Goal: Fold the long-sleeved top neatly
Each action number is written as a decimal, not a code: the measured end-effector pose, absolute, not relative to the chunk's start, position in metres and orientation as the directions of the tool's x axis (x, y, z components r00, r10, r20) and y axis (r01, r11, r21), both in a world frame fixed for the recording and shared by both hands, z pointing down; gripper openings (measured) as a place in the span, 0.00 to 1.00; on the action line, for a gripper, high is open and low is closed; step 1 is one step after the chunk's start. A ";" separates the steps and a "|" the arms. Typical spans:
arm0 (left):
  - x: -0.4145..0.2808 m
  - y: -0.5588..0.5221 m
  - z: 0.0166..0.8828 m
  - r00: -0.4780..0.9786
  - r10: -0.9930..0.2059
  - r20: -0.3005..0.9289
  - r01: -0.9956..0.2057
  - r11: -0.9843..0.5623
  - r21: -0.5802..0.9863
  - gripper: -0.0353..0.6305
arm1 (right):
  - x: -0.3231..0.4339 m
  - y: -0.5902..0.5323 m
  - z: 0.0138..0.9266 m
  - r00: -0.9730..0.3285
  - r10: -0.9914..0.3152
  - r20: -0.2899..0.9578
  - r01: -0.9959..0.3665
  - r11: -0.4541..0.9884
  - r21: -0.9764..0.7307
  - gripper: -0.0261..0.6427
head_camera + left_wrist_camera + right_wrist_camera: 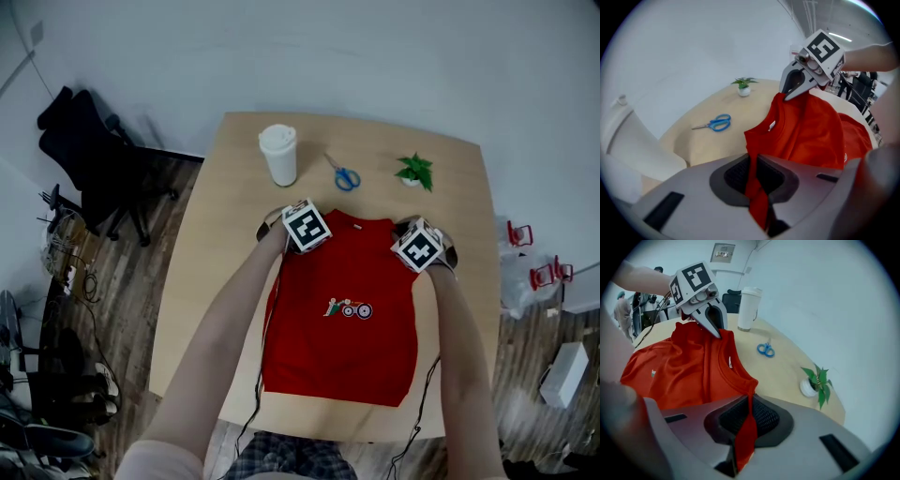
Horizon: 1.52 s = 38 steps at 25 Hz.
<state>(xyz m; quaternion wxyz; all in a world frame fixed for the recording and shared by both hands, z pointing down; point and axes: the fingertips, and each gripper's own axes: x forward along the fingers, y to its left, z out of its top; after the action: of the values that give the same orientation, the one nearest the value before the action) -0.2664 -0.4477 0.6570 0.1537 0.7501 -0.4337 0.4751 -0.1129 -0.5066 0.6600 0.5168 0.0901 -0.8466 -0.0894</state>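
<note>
- A red long-sleeved top [347, 319] with a small printed logo [349, 308] on its chest lies on a light wooden table [234, 187], logo up, collar end away from the person and hem towards the near edge.
- The top shows as a plain rectangle; no sleeve sticks out past its sides.
- The left tongs [757, 183] are pressed together on a fold of red cloth at the top's far left corner, beside the collar.
- The right tongs [744, 427] are likewise pinching red cloth at the top's far right corner.
- In both gripper views the cloth rises from the table into the jaws, so the collar edge sits bunched and lifted between the two grips.
- A white lidded cup [279, 155] stands upright beyond the top's far left corner, apart from it.
- Blue-handled scissors [346, 177] lie flat beyond the collar, near but clear of the top.
- A small green plant in a white pot [413, 172] stands beyond the top's far right corner.
- A black office chair [84, 150] stands on the wooden floor [122, 281], well to the left of the top.
</note>
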 end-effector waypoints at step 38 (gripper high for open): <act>-0.120 -0.123 0.588 0.404 -0.408 0.819 -0.647 -0.760 -0.060 0.09 | 0.025 -0.181 0.589 -0.489 0.040 0.872 0.252 0.963 0.097 0.10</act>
<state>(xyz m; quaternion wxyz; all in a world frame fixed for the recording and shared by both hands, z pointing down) -0.1203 -0.1233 0.5884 0.1349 0.8268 -0.3192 0.4431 0.0255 -0.1808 0.5891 0.4984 -0.0850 -0.8562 -0.1063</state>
